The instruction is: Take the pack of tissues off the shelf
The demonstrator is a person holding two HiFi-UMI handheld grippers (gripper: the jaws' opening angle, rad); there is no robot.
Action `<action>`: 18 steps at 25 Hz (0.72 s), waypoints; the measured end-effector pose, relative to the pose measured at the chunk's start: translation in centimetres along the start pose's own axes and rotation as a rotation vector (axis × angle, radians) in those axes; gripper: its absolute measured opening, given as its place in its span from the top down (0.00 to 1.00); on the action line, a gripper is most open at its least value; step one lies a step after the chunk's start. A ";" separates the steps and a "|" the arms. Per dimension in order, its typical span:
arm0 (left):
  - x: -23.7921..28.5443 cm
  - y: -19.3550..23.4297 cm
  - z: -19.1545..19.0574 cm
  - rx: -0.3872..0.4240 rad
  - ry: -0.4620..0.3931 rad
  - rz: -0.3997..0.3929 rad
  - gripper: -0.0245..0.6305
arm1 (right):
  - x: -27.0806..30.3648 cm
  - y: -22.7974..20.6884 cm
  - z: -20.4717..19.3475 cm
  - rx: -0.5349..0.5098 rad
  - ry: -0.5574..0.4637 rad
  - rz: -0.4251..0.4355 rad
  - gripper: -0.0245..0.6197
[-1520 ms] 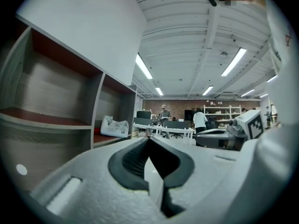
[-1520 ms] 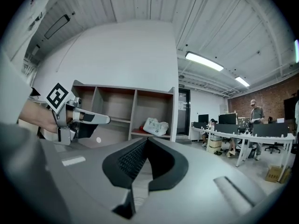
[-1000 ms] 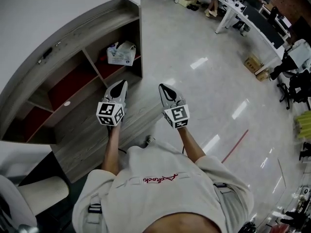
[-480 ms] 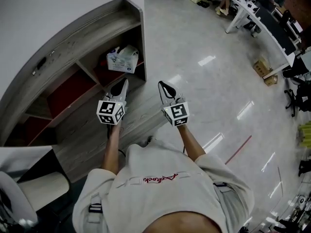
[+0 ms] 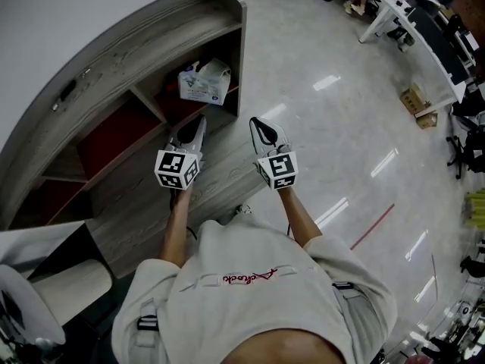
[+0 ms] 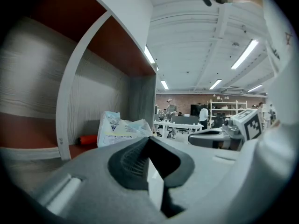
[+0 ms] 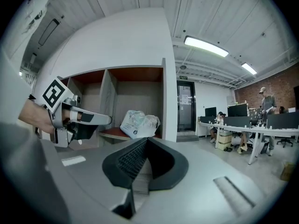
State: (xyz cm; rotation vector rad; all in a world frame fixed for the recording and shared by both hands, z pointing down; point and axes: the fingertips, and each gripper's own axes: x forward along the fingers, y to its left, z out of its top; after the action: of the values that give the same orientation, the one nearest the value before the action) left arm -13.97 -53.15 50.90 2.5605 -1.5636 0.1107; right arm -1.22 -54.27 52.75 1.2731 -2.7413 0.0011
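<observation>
The pack of tissues, white with a crumpled clear wrap, lies in the right-hand compartment of the wooden shelf, on its red-lined board. My left gripper is shut and empty, its tip a short way in front of the pack. The right gripper is shut and empty too, beside the left one and over the floor. In the left gripper view the pack sits just beyond the closed jaws, left of centre. The right gripper view has the pack ahead and the left gripper to its left.
A small orange thing lies on the shelf board left of the pack. An upright divider closes the compartment on its left. Glossy floor stretches right, with a cardboard box, white desks and a red floor line. People stand far off.
The shelf and pack have come closer in the head view as the person moved toward them. Both grippers kept their side-by-side pose and stayed shut.
</observation>
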 end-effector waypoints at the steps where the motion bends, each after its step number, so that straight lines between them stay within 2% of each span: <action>1: -0.3 0.3 -0.2 -0.002 0.004 -0.008 0.96 | 0.1 0.5 -0.1 0.006 0.003 -0.007 0.95; 11: -1.7 1.2 -1.5 -0.025 0.020 -0.105 0.96 | 1.6 3.5 -0.4 0.017 0.043 -0.065 0.95; 18: -1.9 1.4 -2.5 -0.044 0.031 -0.138 0.96 | 2.7 4.2 -1.0 0.022 0.064 -0.080 0.95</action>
State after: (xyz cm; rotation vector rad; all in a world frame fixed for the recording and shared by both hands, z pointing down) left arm -16.03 -51.73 53.24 2.6099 -1.3581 0.0993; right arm -6.03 -53.58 54.22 1.3627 -2.6427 0.0638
